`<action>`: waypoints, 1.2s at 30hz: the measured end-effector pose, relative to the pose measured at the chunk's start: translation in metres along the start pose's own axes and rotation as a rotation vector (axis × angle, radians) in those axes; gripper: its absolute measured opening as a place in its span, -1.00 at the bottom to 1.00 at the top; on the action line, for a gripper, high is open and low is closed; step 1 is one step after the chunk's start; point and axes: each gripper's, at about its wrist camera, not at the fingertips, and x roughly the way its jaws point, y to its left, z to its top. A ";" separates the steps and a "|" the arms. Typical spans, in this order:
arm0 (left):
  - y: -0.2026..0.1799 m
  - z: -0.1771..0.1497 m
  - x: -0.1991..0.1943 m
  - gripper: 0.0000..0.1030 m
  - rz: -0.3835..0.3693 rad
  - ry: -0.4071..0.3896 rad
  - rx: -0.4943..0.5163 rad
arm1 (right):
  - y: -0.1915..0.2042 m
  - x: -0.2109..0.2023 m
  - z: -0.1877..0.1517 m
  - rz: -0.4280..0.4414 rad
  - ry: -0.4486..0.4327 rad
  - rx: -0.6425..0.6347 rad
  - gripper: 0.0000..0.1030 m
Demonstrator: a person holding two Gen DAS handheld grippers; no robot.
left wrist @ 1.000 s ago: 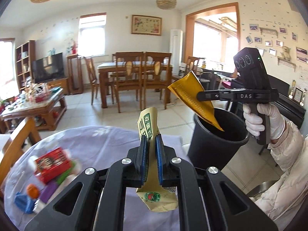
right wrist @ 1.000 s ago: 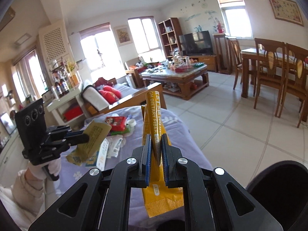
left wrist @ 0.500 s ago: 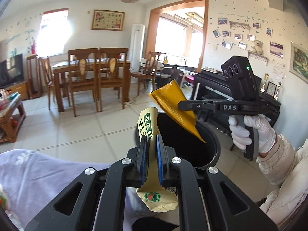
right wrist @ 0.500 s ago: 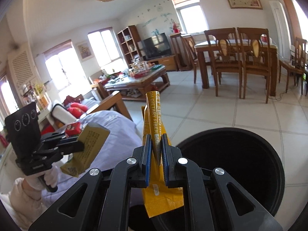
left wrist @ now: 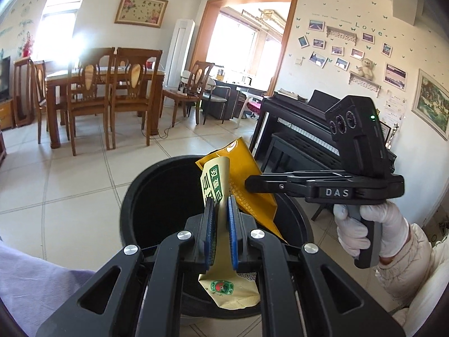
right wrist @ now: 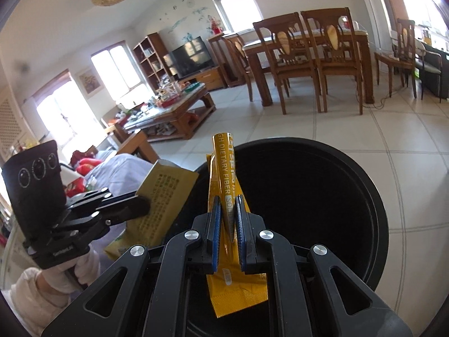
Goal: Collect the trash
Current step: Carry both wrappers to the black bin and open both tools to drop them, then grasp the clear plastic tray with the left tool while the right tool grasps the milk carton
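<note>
Both grippers sit over the mouth of the black bin (left wrist: 157,210), which stands on pale floor tiles; open floor runs from the rim toward 12 o'clock as far as the dining table (right wrist: 308,45) and chairs. A lilac cloth (left wrist: 33,278) edges the bin at 8 o'clock in the left wrist view.

The left gripper (left wrist: 220,224) is clamped on a cream wrapper (left wrist: 216,179) with green Chinese characters and a round green and red emblem on its lower end; the wrapper hangs over the bin opening. The right gripper (right wrist: 228,219) is clamped on a yellow packet (right wrist: 227,174) printed "GH DIETARY FIBER", also above the opening, just beside the cream wrapper.

The left wrist view alone shows the "DAS" marking on the right gripper's body at 3 o'clock, a gloved hand (left wrist: 370,224), a piano (left wrist: 297,129) and "Love" on the wall. The right wrist view alone shows the cream wrapper's printed back face, a coffee table (right wrist: 174,112) and a television (right wrist: 190,53) at 11 o'clock
</note>
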 end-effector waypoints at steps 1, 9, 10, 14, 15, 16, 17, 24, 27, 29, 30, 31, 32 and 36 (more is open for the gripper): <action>-0.001 -0.001 0.005 -0.79 0.001 0.008 -0.003 | -0.001 0.000 -0.002 -0.004 0.003 0.002 -0.79; -0.010 -0.003 0.031 -0.71 0.059 0.081 0.016 | -0.016 0.004 -0.012 -0.026 0.030 0.035 -0.68; -0.010 -0.003 0.031 -0.70 0.068 0.088 0.015 | -0.019 0.004 -0.013 -0.034 0.030 0.038 -0.55; -0.009 -0.003 0.029 -0.65 0.085 0.098 0.016 | -0.018 0.002 -0.018 -0.062 0.015 0.057 -0.05; -0.010 -0.004 0.031 -0.43 0.093 0.099 0.019 | -0.018 0.002 -0.019 -0.065 0.013 0.056 -0.04; -0.010 -0.004 0.029 -0.30 0.103 0.097 0.022 | -0.018 0.002 -0.019 -0.068 0.012 0.054 -0.03; -0.011 -0.005 0.028 0.02 0.113 0.091 0.024 | -0.017 0.003 -0.018 -0.068 0.013 0.053 -0.01; -0.016 -0.006 0.006 0.55 0.151 0.046 0.047 | -0.003 0.005 -0.013 -0.077 0.007 0.029 0.11; -0.015 -0.008 -0.012 0.73 0.177 0.029 0.046 | 0.012 0.009 -0.010 -0.080 0.002 0.006 0.30; -0.012 -0.010 -0.025 0.81 0.208 0.019 0.035 | 0.023 0.013 -0.006 -0.084 -0.004 -0.015 0.42; -0.011 -0.011 -0.032 0.86 0.221 0.012 0.029 | 0.029 0.014 -0.006 -0.082 -0.005 -0.028 0.46; -0.009 -0.013 -0.040 0.90 0.235 0.005 0.018 | 0.037 0.016 -0.005 -0.079 -0.007 -0.040 0.54; -0.006 -0.015 -0.049 0.90 0.253 -0.003 0.004 | 0.045 0.018 -0.004 -0.074 -0.009 -0.053 0.58; 0.011 -0.020 -0.089 0.90 0.342 -0.026 -0.076 | 0.080 0.030 0.001 -0.047 -0.008 -0.110 0.71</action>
